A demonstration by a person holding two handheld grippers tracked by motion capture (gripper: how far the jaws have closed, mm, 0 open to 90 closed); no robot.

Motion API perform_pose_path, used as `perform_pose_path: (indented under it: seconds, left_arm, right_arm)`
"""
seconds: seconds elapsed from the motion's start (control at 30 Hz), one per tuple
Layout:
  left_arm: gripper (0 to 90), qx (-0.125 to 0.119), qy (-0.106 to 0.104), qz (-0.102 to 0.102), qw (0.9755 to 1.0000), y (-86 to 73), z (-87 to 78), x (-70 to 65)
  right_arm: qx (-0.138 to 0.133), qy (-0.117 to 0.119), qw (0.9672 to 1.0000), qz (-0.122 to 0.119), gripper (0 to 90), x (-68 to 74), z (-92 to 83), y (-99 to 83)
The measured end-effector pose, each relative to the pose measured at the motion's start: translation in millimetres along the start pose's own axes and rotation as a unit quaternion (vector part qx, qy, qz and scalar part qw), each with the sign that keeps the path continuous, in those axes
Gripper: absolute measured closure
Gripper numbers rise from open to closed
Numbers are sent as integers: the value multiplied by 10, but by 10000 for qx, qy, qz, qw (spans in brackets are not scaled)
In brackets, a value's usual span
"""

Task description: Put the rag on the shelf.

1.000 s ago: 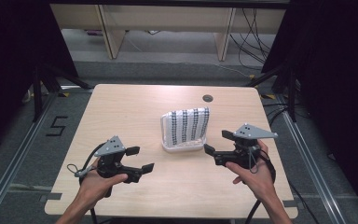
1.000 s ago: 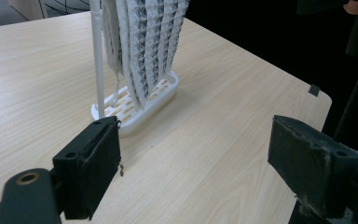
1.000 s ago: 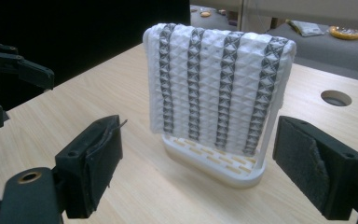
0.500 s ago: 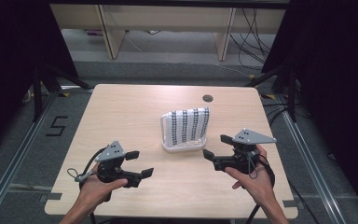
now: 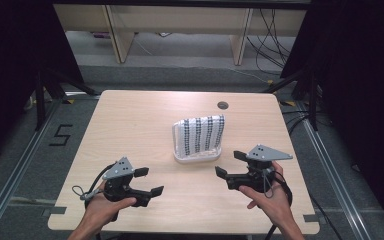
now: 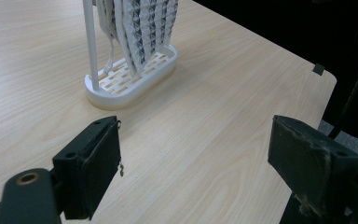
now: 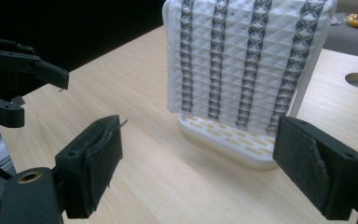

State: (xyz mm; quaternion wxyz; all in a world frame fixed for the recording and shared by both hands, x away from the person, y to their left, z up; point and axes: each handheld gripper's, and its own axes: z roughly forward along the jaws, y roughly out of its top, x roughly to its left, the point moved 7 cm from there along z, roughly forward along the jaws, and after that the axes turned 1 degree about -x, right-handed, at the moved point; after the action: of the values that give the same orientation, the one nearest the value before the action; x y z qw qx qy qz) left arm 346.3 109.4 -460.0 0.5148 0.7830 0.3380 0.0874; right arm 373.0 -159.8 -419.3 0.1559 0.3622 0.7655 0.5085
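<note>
A white cloth with dark patterned stripes (image 5: pixel 202 134) hangs over a white rack whose slotted oval base (image 5: pixel 197 157) rests mid-table. My left gripper (image 5: pixel 151 181) is held near the front left edge, open and empty, pointing right. At the front right, my right gripper (image 5: pixel 228 163) is open and empty too, aimed left toward the rack. In the left gripper view the cloth (image 6: pixel 140 28) and base (image 6: pixel 130 88) lie beyond the spread jaws (image 6: pixel 196 158). The right gripper view has the cloth (image 7: pixel 247 56) close ahead of its jaws (image 7: pixel 198 158), with the left gripper (image 7: pixel 32 93) at far left.
The light wooden table (image 5: pixel 130 125) has a round cable hole (image 5: pixel 223 105) near its far edge. Black curtains flank both sides. Shelf legs and cables sit on the floor behind the table. A floor mark "5" (image 5: pixel 60 135) lies to the left.
Both grippers have drawn back a little toward the near edge of the table. Their jaws stay open, and the cloth and rack have not moved.
</note>
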Motion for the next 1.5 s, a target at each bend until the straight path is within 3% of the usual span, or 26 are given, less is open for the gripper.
perform_pose_path:
  seconds: [0.07, 0.1, 0.13, 0.23, 0.3, 0.33, 0.37, 0.47, 0.57, 0.67, 0.7, 0.77, 0.83, 0.9, 0.93, 1.0, 1.07, 1.17, 1.2, 1.23, 1.27, 1.3, 1.4, 1.43, 1.47, 1.5]
  left_arm:
    - [163, -37, -45, -35, 10000, -13, 7, -10]
    - [163, -43, -38, -38, 10000, -21, 8, -11]
    - [163, -48, -63, -23, 10000, -28, 10, -13]
    - [163, 10, -40, -29, 10000, -68, 4, -23]
    - [163, 10, -51, -28, 10000, -83, 4, -25]
    - [163, 22, -30, -47, 10000, -91, 2, -29]
    - [163, 15, -32, -57, 10000, -97, 2, -31]
    - [163, -20, -55, -50, 10000, -126, -1, -39]
    - [163, 13, -1, -32, 10000, -146, -10, -43]
    - [163, 31, -9, -22, 10000, -171, -16, -51]
    - [163, 20, 0, -23, 10000, -180, -17, -55]
    - [163, 35, 6, -30, 10000, -201, -19, -63]
    - [163, 34, -48, -22, 10000, -221, -16, -70]
    - [163, 31, -45, 4, 10000, -246, -16, -73]
    - [163, 40, -23, -5, 10000, -260, -19, -76]
    - [163, 79, 0, -24, 10000, -282, -22, -82]
    - [163, 85, -24, -17, 10000, -307, -15, -88]
    - [163, 142, 1, 11, 9999, -340, -11, -96]
    - [163, 100, -29, -20, 9999, -347, -1, -105]
    - [163, 112, -33, -12, 9999, -364, 3, -108]
    - [162, 152, -33, -6, 9999, -374, 1, -110]
    - [163, 177, -19, 26, 9998, -384, 0, -109]
    - [163, 166, -62, 22, 9998, -413, 12, -125]
    - [162, 220, -11, 46, 9997, -433, 7, -125]
    - [163, 183, -30, -20, 9998, -439, 17, -138]
    - [163, 154, -77, 5, 9999, -450, 24, -142]
  right_arm:
    - [31, 79, 9998, 152, 168, 33, 3, -16]
    - [15, 63, 10000, 47, 168, 19, 4, -27]
    - [102, 33, 9998, 164, 168, 36, -11, -49]
    - [85, 42, 10000, 13, 168, 22, -11, -78]
    - [95, 115, 9997, 207, 168, 62, -16, -114]
    - [44, 124, 9999, 95, 168, 49, -9, -114]
    - [95, 133, 9995, 278, 168, 80, -19, -129]
    - [88, 71, 9999, 87, 168, 56, -29, -163]
    - [52, 102, 9999, 79, 166, 66, -21, -186]
    - [82, 113, 9998, 105, 164, 73, -27, -224]
    - [178, 162, 9992, 326, 164, 110, -42, -253]
    - [101, 131, 9998, 87, 162, 78, -40, -274]
    - [118, 170, 9996, 216, 162, 106, -46, -314]
    - [98, 183, 9997, 157, 162, 98, -43, -348]
    - [185, 166, 9993, 276, 162, 120, -61, -380]
    - [139, 150, 9997, 158, 162, 96, -56, -412]
    - [223, 172, 9990, 348, 162, 118, -74, -478]
    - [157, 148, 9996, 208, 162, 90, -70, -499]
    - [163, 180, 9991, 338, 162, 115, -73, -510]
    - [80, 168, 9994, 288, 162, 104, -62, -516]
    - [188, 204, 9989, 386, 162, 126, -75, -542]
    - [131, 194, 9995, 223, 162, 106, -70, -541]
    - [184, 209, 9986, 458, 163, 156, -78, -581]
    - [158, 221, 9994, 228, 162, 129, -70, -586]
    - [239, 205, 9988, 372, 162, 158, -84, -612]
    - [158, 251, 9992, 282, 163, 152, -68, -615]
